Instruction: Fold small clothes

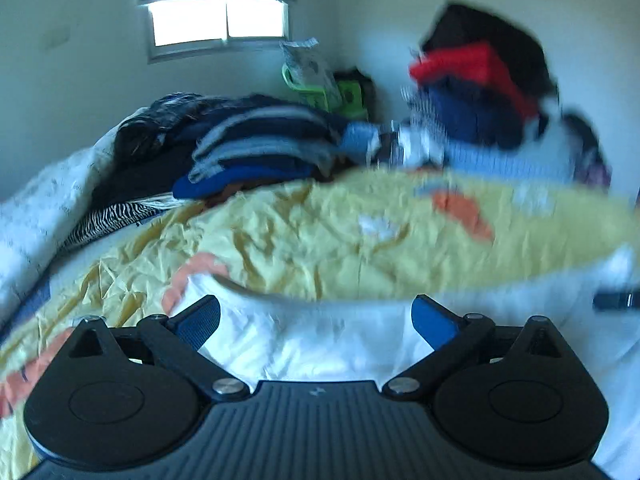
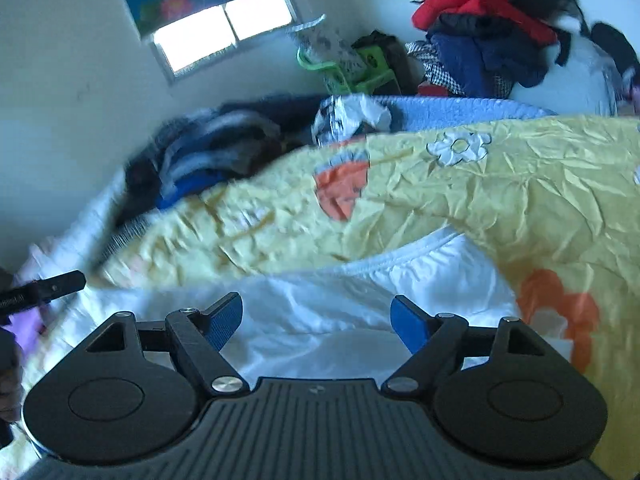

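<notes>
A small white garment (image 1: 316, 332) lies flat on a yellow flowered bedspread (image 1: 320, 240), right in front of both grippers. My left gripper (image 1: 316, 320) is open, its blue-padded jaws spread wide just above the white cloth, holding nothing. In the right wrist view the same white garment (image 2: 360, 296) shows a stitched curved hem toward the far side. My right gripper (image 2: 318, 318) is open and empty over the cloth. The tip of the other gripper (image 2: 44, 288) shows at the left edge of the right wrist view.
A pile of dark and striped clothes (image 1: 248, 144) lies at the back left of the bed. A heap of red, navy and black clothes (image 2: 492, 28) sits at the back right. A green hanger and bag (image 2: 340, 64) stand by the wall under the window.
</notes>
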Demonstrator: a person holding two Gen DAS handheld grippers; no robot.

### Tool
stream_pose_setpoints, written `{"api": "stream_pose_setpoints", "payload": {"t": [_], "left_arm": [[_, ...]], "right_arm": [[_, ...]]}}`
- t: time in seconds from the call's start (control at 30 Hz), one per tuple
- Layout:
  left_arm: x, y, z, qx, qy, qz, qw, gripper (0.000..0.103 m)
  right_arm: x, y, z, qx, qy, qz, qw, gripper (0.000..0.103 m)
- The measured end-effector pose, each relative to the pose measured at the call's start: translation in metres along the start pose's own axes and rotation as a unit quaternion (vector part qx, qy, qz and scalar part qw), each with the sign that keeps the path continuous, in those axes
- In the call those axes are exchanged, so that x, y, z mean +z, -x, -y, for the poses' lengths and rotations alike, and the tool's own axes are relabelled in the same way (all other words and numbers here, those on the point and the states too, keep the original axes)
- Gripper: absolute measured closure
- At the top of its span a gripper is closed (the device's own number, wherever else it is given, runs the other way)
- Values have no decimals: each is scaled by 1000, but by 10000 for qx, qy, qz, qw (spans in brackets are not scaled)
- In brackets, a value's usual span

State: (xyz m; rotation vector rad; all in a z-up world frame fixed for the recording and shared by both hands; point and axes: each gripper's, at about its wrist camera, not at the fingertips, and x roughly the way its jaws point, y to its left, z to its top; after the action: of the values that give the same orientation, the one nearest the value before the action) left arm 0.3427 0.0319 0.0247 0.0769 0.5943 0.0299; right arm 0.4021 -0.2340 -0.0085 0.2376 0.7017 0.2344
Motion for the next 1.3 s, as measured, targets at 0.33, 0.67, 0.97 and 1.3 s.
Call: {"api": "stream_pose_setpoints", "payload": {"t": [0.33,0.67,0.97,1.3], "left_arm": [[-26,-64,20,137,-177,-632,9977,0],[-37,-74,15,-45,105,-420,9991,0],[-39,-78,6,-220,391,-423,9981,0],[-39,-78,6,-224,415,-426,9980,0]], "right_arm": [[-22,-45,13,-472,-137,-141,9987,8],[-27,-51,11,-483,-33,10,9988,3],[-30,-52,12,-451,-71,115,9989,3],[-30,-53,10,-481,-44,112,9988,3]]}}
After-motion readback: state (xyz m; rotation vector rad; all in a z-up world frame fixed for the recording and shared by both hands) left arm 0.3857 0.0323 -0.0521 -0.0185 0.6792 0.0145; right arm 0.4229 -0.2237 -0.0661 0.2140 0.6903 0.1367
